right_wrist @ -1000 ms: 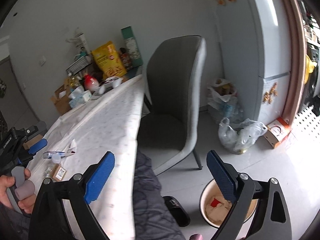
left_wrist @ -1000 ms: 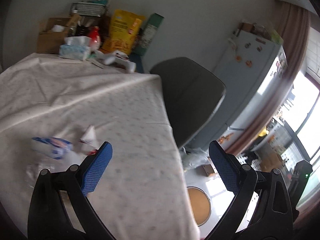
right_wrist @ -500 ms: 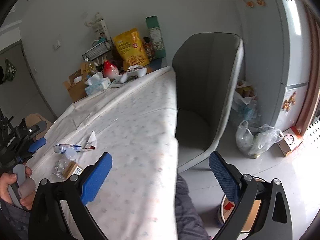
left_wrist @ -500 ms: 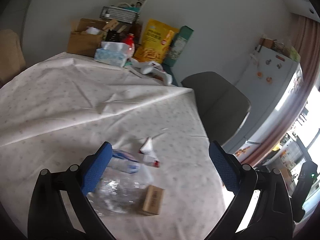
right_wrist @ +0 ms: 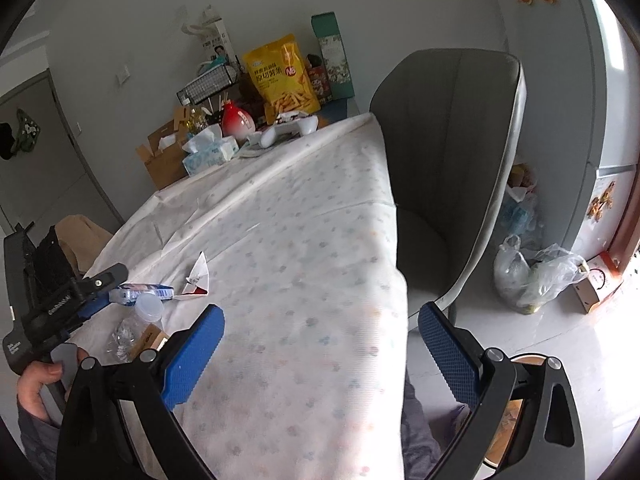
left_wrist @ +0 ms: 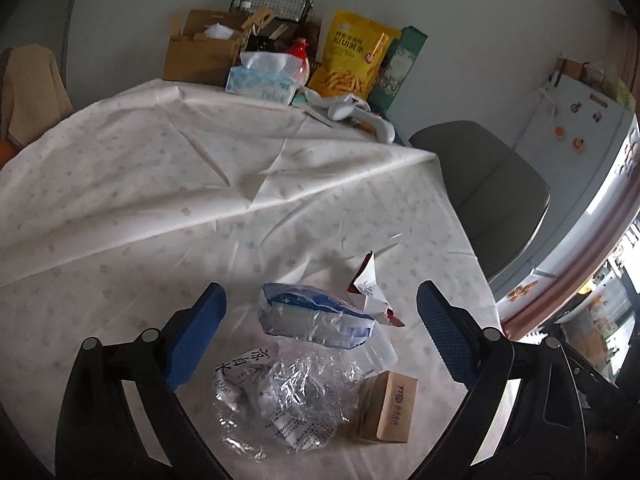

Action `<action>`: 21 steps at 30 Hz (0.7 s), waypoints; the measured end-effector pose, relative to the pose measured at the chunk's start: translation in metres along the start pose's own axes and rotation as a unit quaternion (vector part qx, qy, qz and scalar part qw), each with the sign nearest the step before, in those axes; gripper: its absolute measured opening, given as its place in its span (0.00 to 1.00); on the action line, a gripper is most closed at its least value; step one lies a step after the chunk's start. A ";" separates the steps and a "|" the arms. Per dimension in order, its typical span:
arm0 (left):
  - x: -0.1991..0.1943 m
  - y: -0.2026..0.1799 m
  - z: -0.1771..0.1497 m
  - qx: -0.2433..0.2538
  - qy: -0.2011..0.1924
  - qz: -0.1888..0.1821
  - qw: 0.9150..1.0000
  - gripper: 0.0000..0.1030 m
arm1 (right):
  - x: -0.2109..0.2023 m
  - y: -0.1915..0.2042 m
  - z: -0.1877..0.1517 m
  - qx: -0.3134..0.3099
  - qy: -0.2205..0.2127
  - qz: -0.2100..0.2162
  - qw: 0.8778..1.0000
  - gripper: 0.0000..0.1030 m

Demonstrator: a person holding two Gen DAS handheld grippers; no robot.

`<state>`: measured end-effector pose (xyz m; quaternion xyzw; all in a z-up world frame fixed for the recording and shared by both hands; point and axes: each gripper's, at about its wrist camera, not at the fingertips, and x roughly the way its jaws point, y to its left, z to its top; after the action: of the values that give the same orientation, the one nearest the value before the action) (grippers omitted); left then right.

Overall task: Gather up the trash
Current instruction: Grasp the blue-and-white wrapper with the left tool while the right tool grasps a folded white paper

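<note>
A heap of trash lies on the white tablecloth (left_wrist: 168, 184): a crushed clear plastic bottle (left_wrist: 280, 396) with a blue label (left_wrist: 316, 312), a small brown carton (left_wrist: 390, 406) and a torn white-and-red wrapper (left_wrist: 370, 284). My left gripper (left_wrist: 320, 336) stands open just above the bottle, its blue pads either side of the heap. In the right wrist view the same trash (right_wrist: 152, 300) lies at the left, with the left gripper (right_wrist: 84, 292) over it in a hand. My right gripper (right_wrist: 320, 356) is open over the table's near edge, holding nothing.
At the table's far end stand a tissue box (left_wrist: 260, 80), a yellow snack bag (left_wrist: 356, 60), a cardboard box (left_wrist: 200, 52) and a white game controller (left_wrist: 360, 114). A grey chair (right_wrist: 444, 148) sits beside the table. Plastic bags (right_wrist: 532, 272) and a bin (right_wrist: 516, 396) are on the floor.
My left gripper has swung left and down from the table's edge until the bottle heap sits between its fingers. The right gripper has turned from the floor toward the table.
</note>
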<state>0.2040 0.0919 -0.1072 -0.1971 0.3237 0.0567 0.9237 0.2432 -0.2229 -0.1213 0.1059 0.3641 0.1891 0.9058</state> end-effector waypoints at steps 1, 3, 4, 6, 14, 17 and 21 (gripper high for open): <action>0.003 -0.001 0.000 0.001 0.002 0.002 1.000 0.89 | 0.002 0.001 0.000 -0.001 0.001 0.000 1.000 0.92; 0.008 0.000 -0.001 0.000 0.007 0.007 1.000 0.83 | 0.005 0.001 0.000 0.000 0.003 0.001 1.000 0.92; 0.011 0.000 -0.002 -0.001 0.010 0.010 1.000 0.82 | 0.007 0.001 0.001 0.000 0.004 0.003 1.000 0.92; 0.015 0.001 -0.003 -0.002 0.013 0.018 1.000 0.76 | 0.009 0.002 0.001 -0.001 0.004 0.003 1.000 0.92; 0.010 0.013 -0.003 -0.022 0.008 0.013 1.000 0.36 | 0.021 0.017 0.002 -0.008 0.017 0.021 1.000 0.90; -0.004 0.018 0.001 -0.030 -0.013 0.021 0.999 0.31 | 0.026 0.031 0.004 -0.026 0.025 0.031 0.999 0.81; -0.022 0.027 0.004 -0.036 -0.031 0.022 0.999 0.27 | 0.035 0.054 0.006 -0.050 0.039 0.052 0.997 0.70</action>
<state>0.1823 0.1185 -0.0995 -0.2208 0.2968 0.0947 0.9242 0.2560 -0.1595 -0.1210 0.0714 0.3834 0.2576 0.8840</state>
